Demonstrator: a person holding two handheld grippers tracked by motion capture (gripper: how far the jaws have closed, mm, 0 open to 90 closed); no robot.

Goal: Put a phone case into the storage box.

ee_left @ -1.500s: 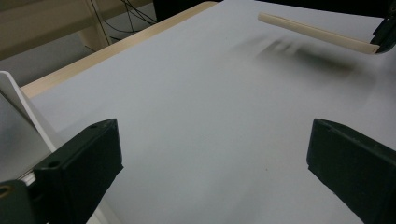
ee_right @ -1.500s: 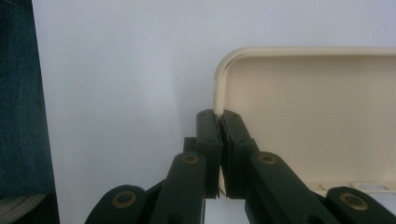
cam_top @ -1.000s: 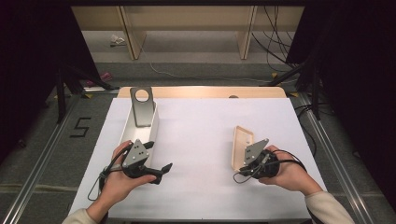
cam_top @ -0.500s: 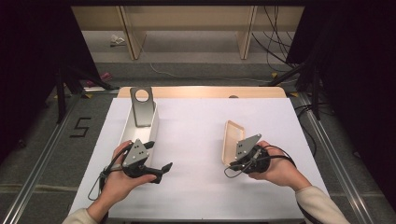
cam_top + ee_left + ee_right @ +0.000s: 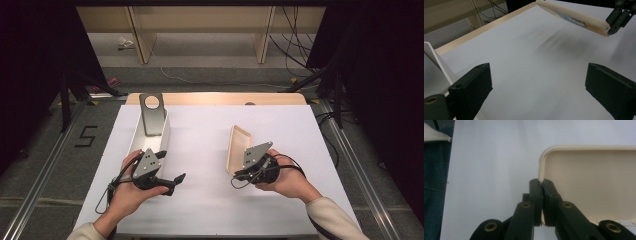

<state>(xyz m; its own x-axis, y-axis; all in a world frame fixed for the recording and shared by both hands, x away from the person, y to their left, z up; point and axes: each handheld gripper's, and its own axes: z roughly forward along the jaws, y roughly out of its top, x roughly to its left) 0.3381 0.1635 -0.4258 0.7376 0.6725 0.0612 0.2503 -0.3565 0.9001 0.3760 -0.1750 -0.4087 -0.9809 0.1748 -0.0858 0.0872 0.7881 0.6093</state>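
While the right gripper jaws clamp the cream tray's rim, the left gripper jaws gape over bare table.

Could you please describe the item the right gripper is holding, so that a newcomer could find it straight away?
Look at the white table, right of its middle. There the right gripper is clamped on the rim of a shallow cream plastic tray with rounded corners, tilted up on edge. Unlike the tall white open box at the left, it is flat and beige.
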